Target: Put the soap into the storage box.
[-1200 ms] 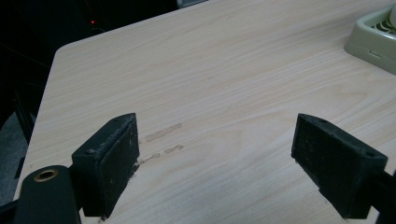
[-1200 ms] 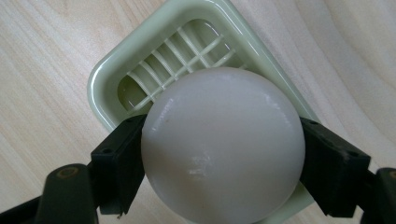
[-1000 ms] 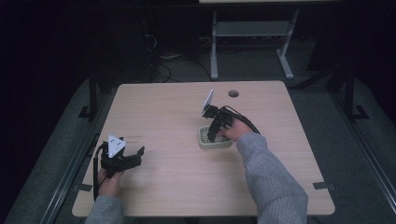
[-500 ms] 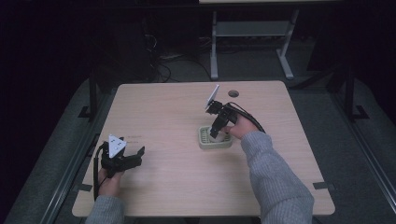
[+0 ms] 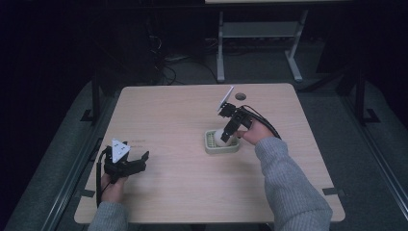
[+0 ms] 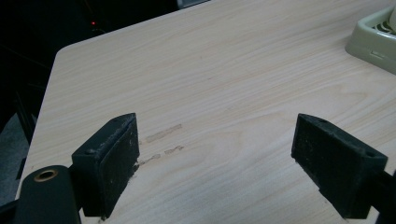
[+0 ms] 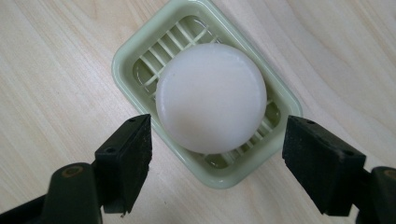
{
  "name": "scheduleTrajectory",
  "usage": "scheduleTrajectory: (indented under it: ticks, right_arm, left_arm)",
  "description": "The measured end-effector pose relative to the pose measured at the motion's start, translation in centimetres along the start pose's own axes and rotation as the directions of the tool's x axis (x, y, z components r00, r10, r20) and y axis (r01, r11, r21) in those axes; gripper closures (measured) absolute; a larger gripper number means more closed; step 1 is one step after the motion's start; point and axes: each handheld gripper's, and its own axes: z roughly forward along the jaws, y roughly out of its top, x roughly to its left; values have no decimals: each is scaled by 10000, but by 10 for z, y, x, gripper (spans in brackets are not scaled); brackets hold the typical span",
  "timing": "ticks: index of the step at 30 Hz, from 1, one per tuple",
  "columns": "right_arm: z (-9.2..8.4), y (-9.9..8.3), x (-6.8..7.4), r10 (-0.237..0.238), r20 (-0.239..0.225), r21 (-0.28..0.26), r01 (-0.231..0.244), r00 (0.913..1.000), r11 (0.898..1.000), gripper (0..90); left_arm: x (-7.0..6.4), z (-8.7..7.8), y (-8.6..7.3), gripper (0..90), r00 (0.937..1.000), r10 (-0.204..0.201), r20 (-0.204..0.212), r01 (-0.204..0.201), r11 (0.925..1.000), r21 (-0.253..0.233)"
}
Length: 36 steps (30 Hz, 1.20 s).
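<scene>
A round white soap bar (image 7: 211,95) lies in a pale green slatted soap dish (image 7: 130,58) on the wooden table. From above, the soap (image 5: 221,135) and its dish (image 5: 210,147) sit right of the table's centre. My right gripper (image 7: 217,156) hovers just over the dish, open, its jaws wider than the soap and not touching it; from above the right gripper (image 5: 227,135) points down at the dish. My left gripper (image 6: 215,165) is open over bare wood near the front left, seen from above as left gripper (image 5: 138,160).
The table (image 5: 183,115) has a round cable hole (image 5: 240,96) near its far edge. A corner of the dish (image 6: 373,39) appears at the upper right of the left gripper view. A metal frame (image 5: 260,33) stands on the floor beyond the table.
My right gripper has lifted slightly and tilted up away from the dish, leaving the white soap uncovered in it. The left gripper has stayed put.
</scene>
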Motion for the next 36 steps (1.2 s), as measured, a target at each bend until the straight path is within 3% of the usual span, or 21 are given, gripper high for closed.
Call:
scheduleTrajectory:
  ticks: [27,36]
  right_arm:
    - [-18,-41,-6,290,-181,-658,-301,9994,9974,237]
    - [-18,-53,-7,345,-122,-606,-352,9993,9975,238]
  left_arm:
    - [-2,0,0,148,10000,73,59,-73,10000,-51]
    - [-3,1,0,149,9999,127,75,-127,9999,7]
